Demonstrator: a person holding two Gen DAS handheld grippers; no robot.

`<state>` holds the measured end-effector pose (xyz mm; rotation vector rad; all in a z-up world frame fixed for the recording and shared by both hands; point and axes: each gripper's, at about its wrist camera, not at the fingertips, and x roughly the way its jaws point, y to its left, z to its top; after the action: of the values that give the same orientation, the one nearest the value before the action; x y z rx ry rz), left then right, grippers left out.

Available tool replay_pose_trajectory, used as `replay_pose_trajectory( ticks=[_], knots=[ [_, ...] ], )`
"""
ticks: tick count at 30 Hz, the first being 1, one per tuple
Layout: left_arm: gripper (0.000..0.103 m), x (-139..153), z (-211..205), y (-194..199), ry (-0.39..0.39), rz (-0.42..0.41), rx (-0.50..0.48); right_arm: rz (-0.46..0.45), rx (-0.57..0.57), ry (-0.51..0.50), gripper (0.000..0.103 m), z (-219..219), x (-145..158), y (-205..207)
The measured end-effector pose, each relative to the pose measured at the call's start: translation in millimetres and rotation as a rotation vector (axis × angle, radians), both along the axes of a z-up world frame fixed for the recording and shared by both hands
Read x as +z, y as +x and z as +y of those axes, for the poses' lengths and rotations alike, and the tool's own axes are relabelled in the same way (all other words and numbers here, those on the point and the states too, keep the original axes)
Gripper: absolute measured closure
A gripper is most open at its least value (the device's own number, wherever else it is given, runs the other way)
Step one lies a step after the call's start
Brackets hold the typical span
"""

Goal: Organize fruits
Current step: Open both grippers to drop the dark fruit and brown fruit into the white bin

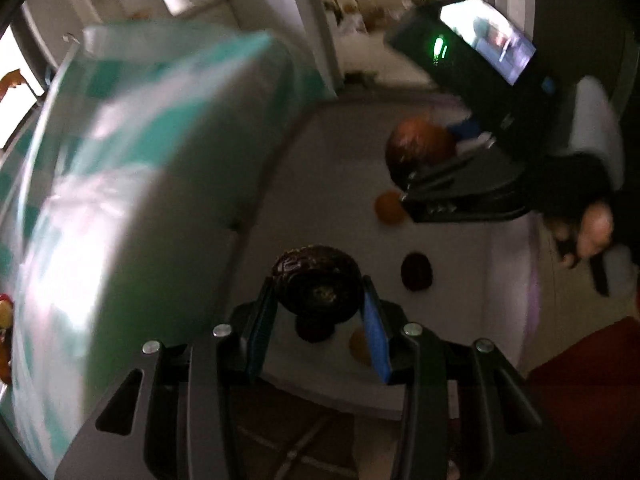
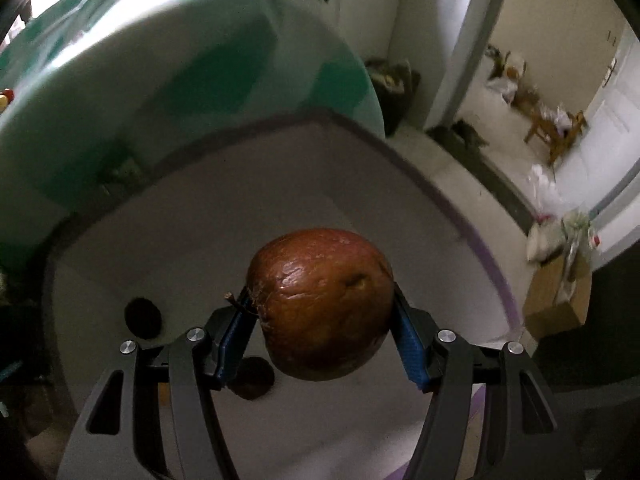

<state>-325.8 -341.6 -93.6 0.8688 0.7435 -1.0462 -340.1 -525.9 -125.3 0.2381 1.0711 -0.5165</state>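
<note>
Below us lies the pale grey tray (image 2: 280, 184); our right gripper (image 2: 324, 320) clamps a large wrinkled brown fruit (image 2: 324, 304) above it, our left gripper (image 1: 320, 308) a small dark one (image 1: 316, 284).

The teal-and-white cloth (image 1: 120, 184) is smeared by motion blur — its pattern cannot be read. A small orange fruit (image 1: 362, 348) is half hidden behind the left gripper's (image 1: 320, 312) blue pad.

You see a dim room, a motion-smeared teal-and-white checked tablecloth (image 1: 132, 168), fisheye-bent black edges, and window glare upper left.
</note>
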Motion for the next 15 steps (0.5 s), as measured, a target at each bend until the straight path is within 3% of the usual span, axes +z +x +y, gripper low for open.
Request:
replay_pose_trajectory(
  ticks=[15],
  knots=[
    [0.061, -82, -29, 28, 0.185, 0.061, 0.016, 0.090, -0.015, 0.028, 0.040, -2, -39, -1]
  ],
)
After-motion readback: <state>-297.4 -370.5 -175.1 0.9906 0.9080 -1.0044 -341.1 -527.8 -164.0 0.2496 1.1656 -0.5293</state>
